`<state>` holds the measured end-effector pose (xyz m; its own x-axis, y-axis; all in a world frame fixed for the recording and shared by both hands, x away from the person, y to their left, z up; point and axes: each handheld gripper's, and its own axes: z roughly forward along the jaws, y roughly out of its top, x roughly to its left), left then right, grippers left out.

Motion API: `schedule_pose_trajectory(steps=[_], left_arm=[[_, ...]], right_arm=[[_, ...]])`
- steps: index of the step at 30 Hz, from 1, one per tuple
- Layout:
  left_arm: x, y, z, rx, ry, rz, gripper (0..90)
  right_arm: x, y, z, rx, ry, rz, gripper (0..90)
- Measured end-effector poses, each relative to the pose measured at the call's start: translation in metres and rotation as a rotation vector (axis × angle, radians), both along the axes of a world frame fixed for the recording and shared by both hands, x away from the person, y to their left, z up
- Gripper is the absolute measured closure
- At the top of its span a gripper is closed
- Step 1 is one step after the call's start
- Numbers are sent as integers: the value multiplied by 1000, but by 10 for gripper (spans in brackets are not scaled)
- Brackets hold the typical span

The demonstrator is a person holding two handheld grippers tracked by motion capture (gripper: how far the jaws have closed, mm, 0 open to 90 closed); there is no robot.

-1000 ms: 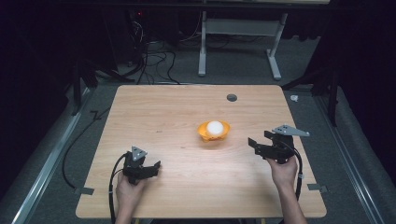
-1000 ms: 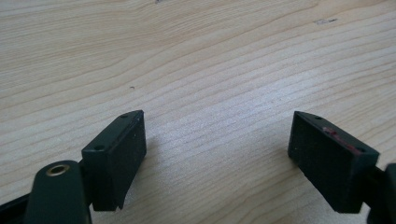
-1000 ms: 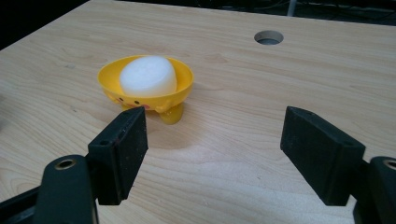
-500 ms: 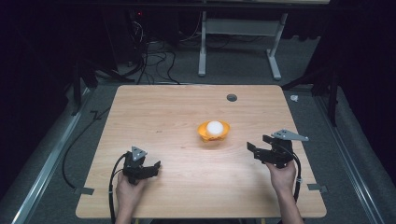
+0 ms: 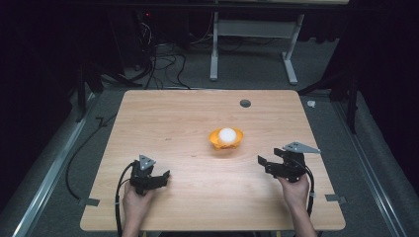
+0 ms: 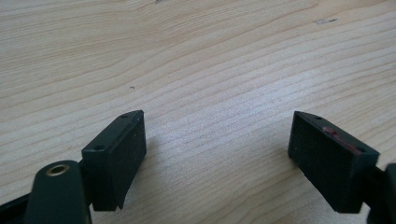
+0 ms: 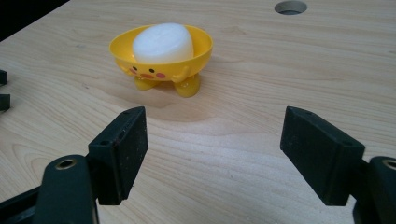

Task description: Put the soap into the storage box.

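A pale wooden rectangular surface carries a small yellow plastic bowl with a duck face and two stubby feet, standing upright a little right of the middle; a white rounded lump sits inside it, rising above the rim; in the right gripper view the bowl stands ahead and to the left of the jaws, well apart from them, with the white lump resting in it; a round dark hole lies in the surface beyond the bowl, toward the far edge.

The left tongs sit low at the near left of the surface, held by the left hand whose forearm comes in from the bottom edge; a black cable loops from them; the left gripper view shows the jaws spread wide over bare wood grain, nothing between them.

The right tongs are at the near right, held by the right hand, pointing left, toward the middle of the surface, a grey three-cornered plate on top; their jaws stand wide apart, empty, near the bowl yet clear of it.
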<state>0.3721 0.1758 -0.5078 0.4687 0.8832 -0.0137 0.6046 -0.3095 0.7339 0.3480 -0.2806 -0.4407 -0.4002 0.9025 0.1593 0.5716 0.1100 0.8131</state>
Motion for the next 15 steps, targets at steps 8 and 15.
schedule_pose_trajectory(steps=[8, 15], left_arm=[[0, 0, 0, 0, 0, 0, 197], [0, 0, 0, 0, 0, 0, 197]], right_arm=[[-1, 1, -4, 0, 9, 2, 241], [-2, 3, -10, -1, 20, 6, 242]])
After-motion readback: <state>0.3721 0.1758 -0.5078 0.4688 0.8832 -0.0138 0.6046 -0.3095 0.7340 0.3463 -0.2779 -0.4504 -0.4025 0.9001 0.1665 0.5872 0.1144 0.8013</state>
